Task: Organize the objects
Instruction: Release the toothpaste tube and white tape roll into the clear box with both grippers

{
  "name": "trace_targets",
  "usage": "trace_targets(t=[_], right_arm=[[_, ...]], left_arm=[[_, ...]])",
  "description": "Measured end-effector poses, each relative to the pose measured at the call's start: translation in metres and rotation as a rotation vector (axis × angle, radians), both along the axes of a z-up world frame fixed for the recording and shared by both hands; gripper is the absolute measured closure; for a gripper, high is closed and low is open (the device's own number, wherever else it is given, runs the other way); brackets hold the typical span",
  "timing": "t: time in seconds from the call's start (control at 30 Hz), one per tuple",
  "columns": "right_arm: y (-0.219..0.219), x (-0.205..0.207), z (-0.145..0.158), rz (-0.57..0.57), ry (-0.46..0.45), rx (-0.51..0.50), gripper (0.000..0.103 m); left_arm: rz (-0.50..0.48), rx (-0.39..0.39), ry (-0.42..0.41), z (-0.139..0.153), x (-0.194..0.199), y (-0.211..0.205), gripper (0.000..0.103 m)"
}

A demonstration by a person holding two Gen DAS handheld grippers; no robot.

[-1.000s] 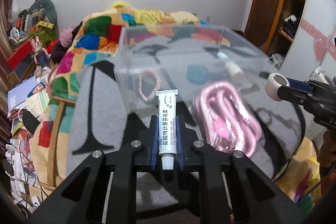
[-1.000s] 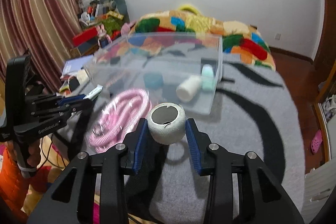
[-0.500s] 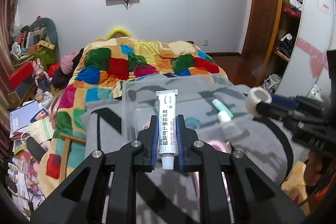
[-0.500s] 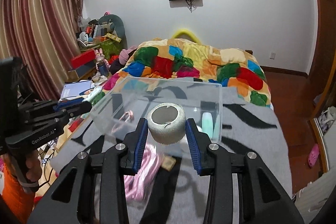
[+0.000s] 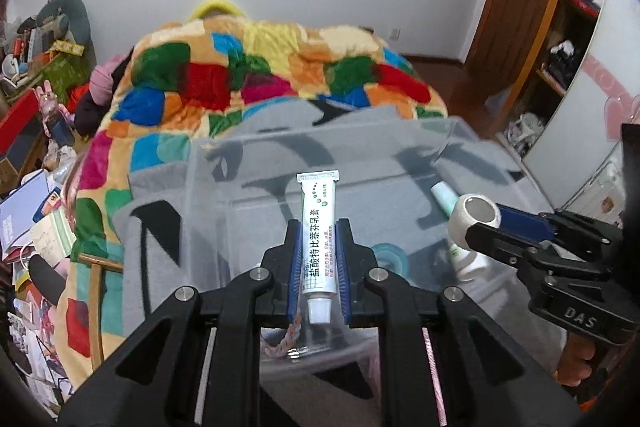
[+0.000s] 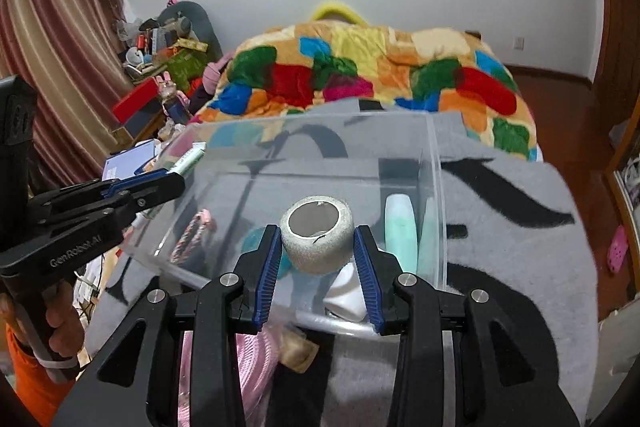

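White ointment tube (image 5: 318, 242) clamped cap-down in left gripper (image 5: 319, 267) jaws, above near edge of clear bin (image 5: 256, 163). Right gripper (image 6: 318, 259) jaws grip bandage roll (image 6: 317, 241) over same bin. Risk: both releases together, items collide or bounce off wall. Right view alone shows pink cord (image 6: 252, 359) before bin; left view shows teal tape (image 5: 386, 257) inside.
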State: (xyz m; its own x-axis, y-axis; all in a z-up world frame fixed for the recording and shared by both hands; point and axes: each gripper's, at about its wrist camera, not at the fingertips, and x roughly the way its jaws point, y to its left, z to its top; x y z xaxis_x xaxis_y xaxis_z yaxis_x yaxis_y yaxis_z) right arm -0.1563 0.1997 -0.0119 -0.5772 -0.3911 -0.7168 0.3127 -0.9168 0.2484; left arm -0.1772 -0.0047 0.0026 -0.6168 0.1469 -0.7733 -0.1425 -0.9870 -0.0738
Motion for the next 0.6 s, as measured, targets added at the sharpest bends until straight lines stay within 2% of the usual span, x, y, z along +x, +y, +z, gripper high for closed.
trace_targets(t=[0.1,0.2,0.3,0.4,0.57,0.6], right_arm=[[-0.004,-0.004,-0.005,0.006,-0.004,0.027,0.068],[-0.011,-0.001,-0.004,0.013,0.017,0.081,0.066],[-0.014,0.0,-0.005,0.021,0.023,0.11,0.066],[-0.011,0.002,-0.004,0.025,0.014,0.103,0.066],[-0.007,0.011,0.006,0.04,0.03,0.086,0.057],[-0.007,0.013,0.009,0.042,0.037,0.084,0.057]], left_arm=[[-0.005,-0.014,-0.043,-0.012,-0.008,0.003,0.088],[-0.009,-0.024,-0.053,-0.017,-0.007,0.008,0.088],[-0.017,-0.025,-0.056,-0.018,-0.004,0.011,0.083],[-0.017,-0.042,-0.033,-0.012,0.003,0.013,0.074],[-0.023,-0.056,0.05,0.01,0.03,0.017,0.042],[-0.025,-0.06,0.067,0.014,0.036,0.018,0.04]])
